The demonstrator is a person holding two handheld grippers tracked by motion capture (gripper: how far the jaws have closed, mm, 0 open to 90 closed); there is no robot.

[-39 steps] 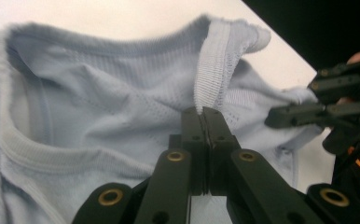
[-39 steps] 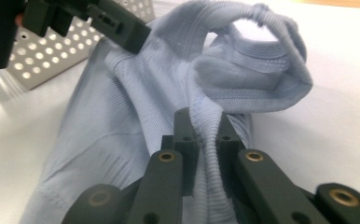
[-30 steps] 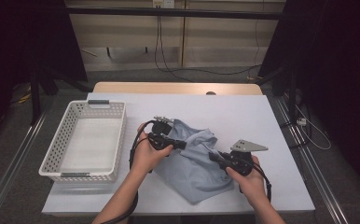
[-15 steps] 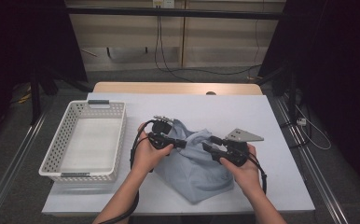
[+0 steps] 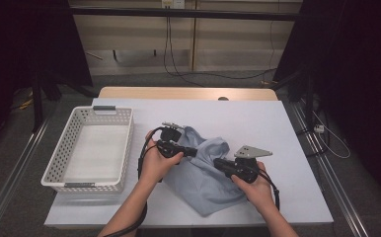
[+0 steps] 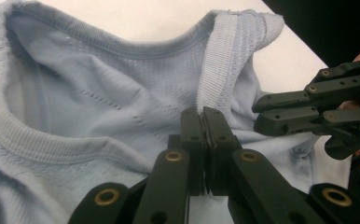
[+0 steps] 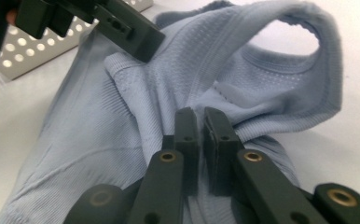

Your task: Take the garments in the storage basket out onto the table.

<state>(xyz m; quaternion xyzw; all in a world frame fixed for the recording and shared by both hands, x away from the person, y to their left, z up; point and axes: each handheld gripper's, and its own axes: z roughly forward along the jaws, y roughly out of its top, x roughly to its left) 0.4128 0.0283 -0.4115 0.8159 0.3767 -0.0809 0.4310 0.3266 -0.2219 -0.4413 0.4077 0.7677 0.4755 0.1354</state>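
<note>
The pale blue knit top [image 5: 206, 173] lies crumpled on the white table [image 5: 297, 148], right of the white perforated basket [image 5: 70, 165], which holds nothing. The left gripper [image 6: 204, 122] pinches its ribbed edge. The right gripper [image 7: 201, 123] has just been closing and now pinches a fold near the neckline. Judging by this, spreading the garment goes best if both grips stay firm while the hands draw apart evenly, low over the table.

We see a lab-like recording booth: black curtains [image 5: 45, 44] flank a white-topped table [image 5: 257, 118], cables [image 5: 178, 59] trail over grey carpet, and metal rails [image 5: 11, 163] run alongside.
</note>
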